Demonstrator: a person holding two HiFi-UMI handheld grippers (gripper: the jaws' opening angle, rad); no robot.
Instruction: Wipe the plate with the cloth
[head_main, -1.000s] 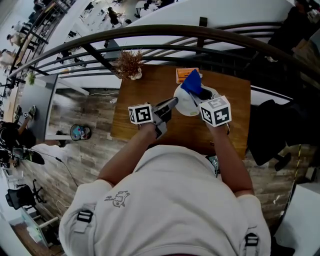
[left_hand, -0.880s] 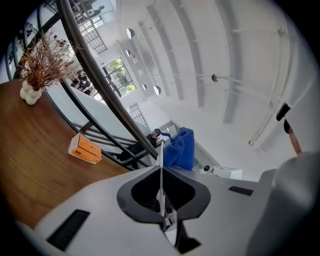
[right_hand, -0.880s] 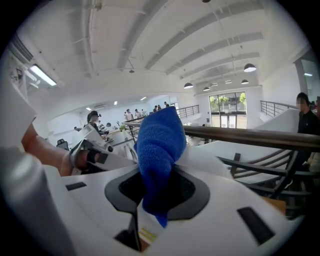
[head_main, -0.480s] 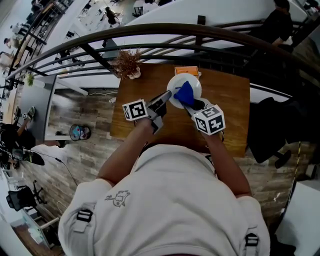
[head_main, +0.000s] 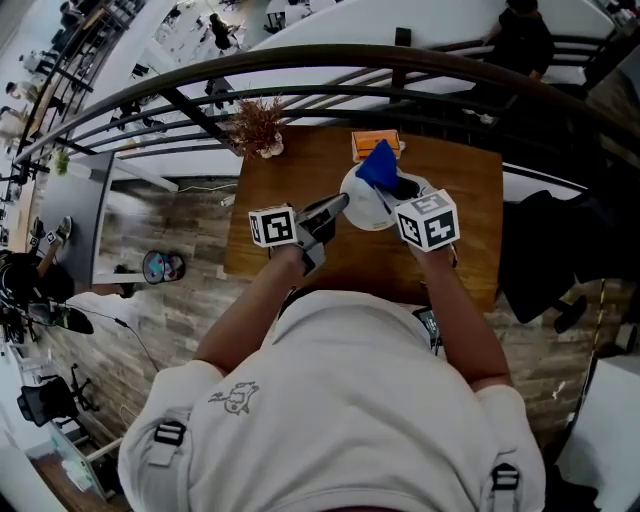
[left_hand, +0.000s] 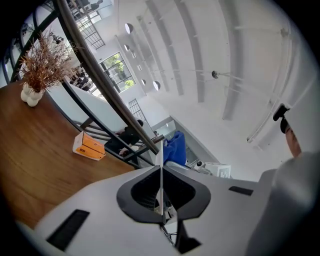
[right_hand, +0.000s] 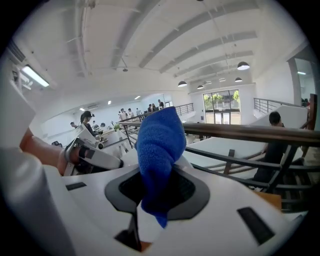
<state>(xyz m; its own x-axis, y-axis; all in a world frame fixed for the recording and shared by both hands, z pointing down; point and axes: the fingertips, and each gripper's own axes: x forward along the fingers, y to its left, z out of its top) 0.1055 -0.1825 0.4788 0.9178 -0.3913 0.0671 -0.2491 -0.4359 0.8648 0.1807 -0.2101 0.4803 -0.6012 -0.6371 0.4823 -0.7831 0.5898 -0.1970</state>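
Blue cloth (right_hand: 159, 145) is clamped in the right gripper (right_hand: 156, 200). Its jaws are closed on the lower part of the wad, and the rest stands up past them. The left gripper (left_hand: 161, 202) is closed on the rim of the white plate (left_hand: 160, 170), which shows there edge-on as a thin white line between the pads.

In the head view the plate is held up on edge over the far half of the wooden table (head_main: 465, 215), not lying on it. It sits between the two grippers, just in front of an orange box (head_main: 374, 146). A vase of dried twigs (head_main: 258, 128) stands well apart at the table's far left corner. The cloth overlaps the plate's far right part and seems to be pressed on its face, though I cannot tell for sure that it touches.

This looks like the wiping step itself, mid-stroke, with one gripper steadying the plate and the other working the cloth. How much of the plate is already clean cannot be read.

The next move calls for drawing the cloth across the face towards the left gripper. The pressure should be light, since the plate hangs from a pinch on its rim and a hard push could twist it out of that grip.
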